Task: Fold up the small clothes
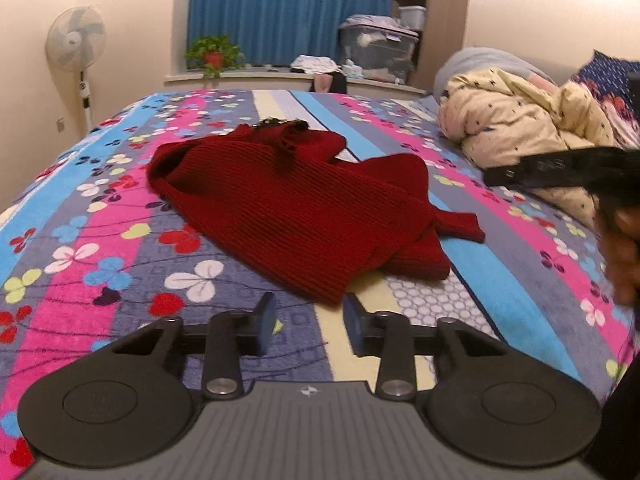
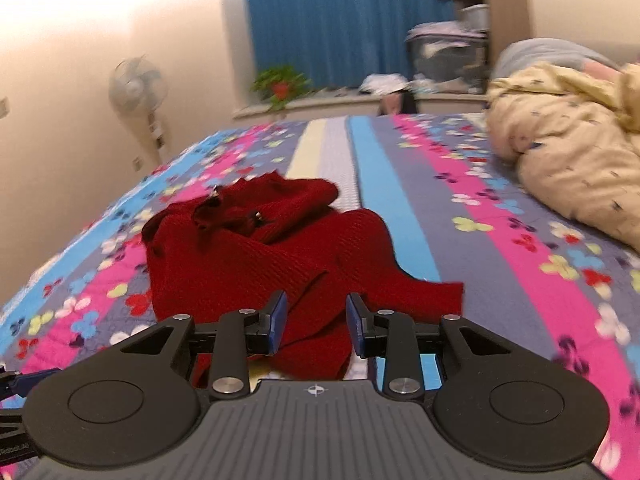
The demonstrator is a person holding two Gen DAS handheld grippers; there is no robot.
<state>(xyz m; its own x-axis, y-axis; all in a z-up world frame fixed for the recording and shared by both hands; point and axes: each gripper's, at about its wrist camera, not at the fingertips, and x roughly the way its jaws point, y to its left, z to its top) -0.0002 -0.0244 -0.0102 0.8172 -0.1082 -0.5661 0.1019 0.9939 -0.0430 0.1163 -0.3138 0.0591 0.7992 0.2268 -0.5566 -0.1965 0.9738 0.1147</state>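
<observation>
A crumpled dark red knit sweater (image 1: 280,208) lies in the middle of the bed, one sleeve (image 1: 460,228) trailing to the right. My left gripper (image 1: 310,322) hovers just before its near hem, jaws partly apart, nothing between the blue pads (image 1: 267,322). In the right wrist view the sweater (image 2: 248,264) fills the near middle. My right gripper (image 2: 316,322) stands over its near edge, jaws partly apart; red fabric shows in the gap below, and the pads (image 2: 278,320) do not press on it. The right gripper's black body (image 1: 560,168) and a hand (image 1: 620,248) show at the left view's right edge.
The bed has a striped flowered cover (image 1: 100,240). A cream quilt (image 1: 520,128) is heaped at the right, with a grey pillow (image 1: 480,60) behind. Beyond the bed are a window ledge with a potted plant (image 1: 214,54), storage boxes (image 1: 376,48) and a standing fan (image 1: 76,40).
</observation>
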